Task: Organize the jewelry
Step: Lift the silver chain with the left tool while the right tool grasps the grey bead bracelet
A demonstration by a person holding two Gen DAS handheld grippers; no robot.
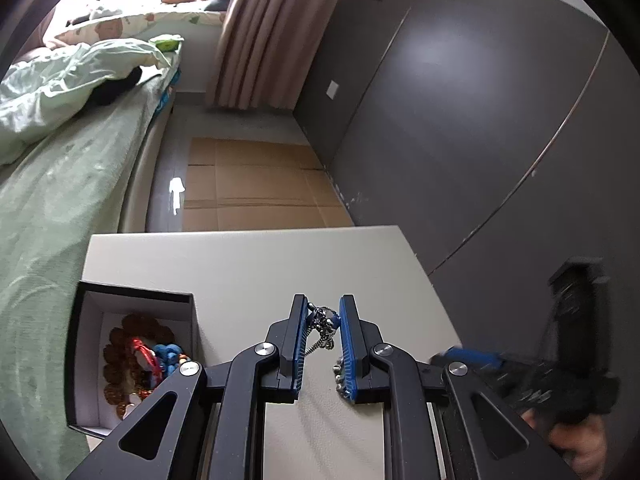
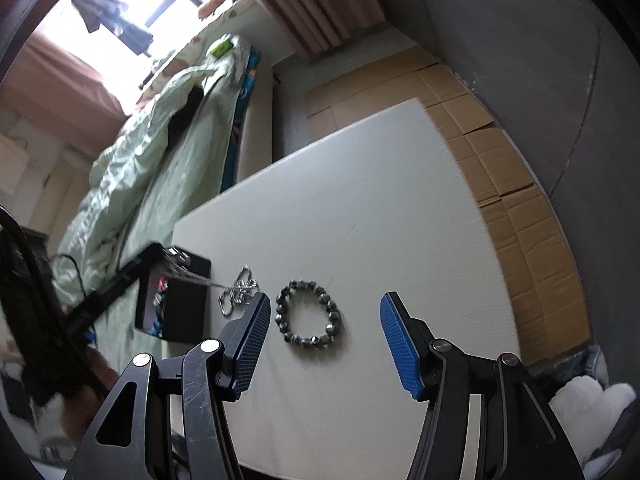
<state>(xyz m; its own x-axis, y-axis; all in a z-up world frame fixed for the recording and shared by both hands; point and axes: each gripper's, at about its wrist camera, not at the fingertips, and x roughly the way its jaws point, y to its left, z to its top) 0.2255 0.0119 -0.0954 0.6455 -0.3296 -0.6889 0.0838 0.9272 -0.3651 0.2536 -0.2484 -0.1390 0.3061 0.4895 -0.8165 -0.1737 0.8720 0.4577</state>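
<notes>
A silver metal chain necklace (image 1: 322,326) hangs clamped between the left gripper's (image 1: 323,308) pads; a dark beaded bracelet (image 2: 308,313) lies flat between the right gripper's (image 2: 325,308) parted fingers.

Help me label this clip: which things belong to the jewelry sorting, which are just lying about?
Job: chain in left gripper; bead bracelet; box with beads; right gripper, open; table.
Lying about: bed; cardboard; curtain.
</notes>
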